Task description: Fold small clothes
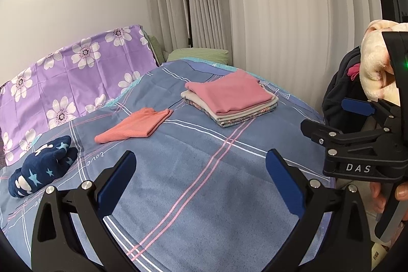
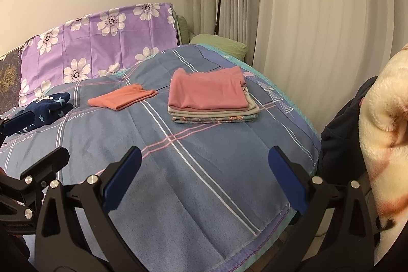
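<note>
Clearly, we read the moment line by line.

Done, the stack: a stack of folded clothes [image 2: 211, 100] lies on the bed [image 2: 204, 182] at about 1 o'clock from our right tongs; the pink piece is on top, beige and a flowered one are under it.
Done, the single piece: a folded coral garment [image 2: 122, 98] lies flat at 11 o'clock, well apart from the stack.
Left to do, we judge: the navy star garment [image 1: 42, 166] is bunched and not folded, at 9 o'clock near the bed's left edge.
Maybe left: a cream fleece item [image 2: 382, 131] hangs at 3 o'clock beside the bed; we cannot tell if it belongs to the task.
Left tongs [image 1: 201, 182]: spread wide, nothing between them, above bare bedcover.
Right tongs [image 2: 204, 180]: also spread wide and empty, above the bed's near corner.
Materials: the bedcover is blue, short-napped, with white and pink stripes; the pink top looks thin and smooth; the coral one is finely ribbed; the navy one is plush; the fleece is thick and fuzzy.
Shapes: the folded pieces are flat rectangles, the navy one is a soft lump.
Progress, in our judgement: most is finished.
</note>
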The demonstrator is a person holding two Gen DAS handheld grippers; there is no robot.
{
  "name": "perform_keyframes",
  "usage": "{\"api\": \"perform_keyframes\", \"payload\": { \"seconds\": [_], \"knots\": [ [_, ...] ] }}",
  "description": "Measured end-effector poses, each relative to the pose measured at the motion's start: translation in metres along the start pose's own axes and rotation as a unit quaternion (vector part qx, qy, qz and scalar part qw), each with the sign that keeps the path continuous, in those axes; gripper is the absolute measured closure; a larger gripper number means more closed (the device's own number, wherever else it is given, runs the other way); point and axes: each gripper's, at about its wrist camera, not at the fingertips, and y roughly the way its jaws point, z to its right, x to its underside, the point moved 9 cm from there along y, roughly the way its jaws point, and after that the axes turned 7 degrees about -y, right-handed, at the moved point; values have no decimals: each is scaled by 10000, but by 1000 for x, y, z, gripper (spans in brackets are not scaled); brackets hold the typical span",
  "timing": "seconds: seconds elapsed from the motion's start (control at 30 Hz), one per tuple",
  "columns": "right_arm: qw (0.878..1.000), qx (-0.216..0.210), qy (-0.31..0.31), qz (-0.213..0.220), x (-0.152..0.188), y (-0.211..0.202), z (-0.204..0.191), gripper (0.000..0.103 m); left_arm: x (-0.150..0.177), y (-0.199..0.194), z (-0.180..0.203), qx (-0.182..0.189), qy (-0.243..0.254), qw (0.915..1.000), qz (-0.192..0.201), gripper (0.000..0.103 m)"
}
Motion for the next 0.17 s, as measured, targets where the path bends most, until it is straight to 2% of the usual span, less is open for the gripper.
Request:
{"api": "perform_keyframes", "payload": {
  "seconds": [0.17],
  "knots": [
    [10000, -7, 2, -30, 3, 2, 0, 2, 2, -1, 0, -33, 10, 10000, -26, 1]
  ]
}}
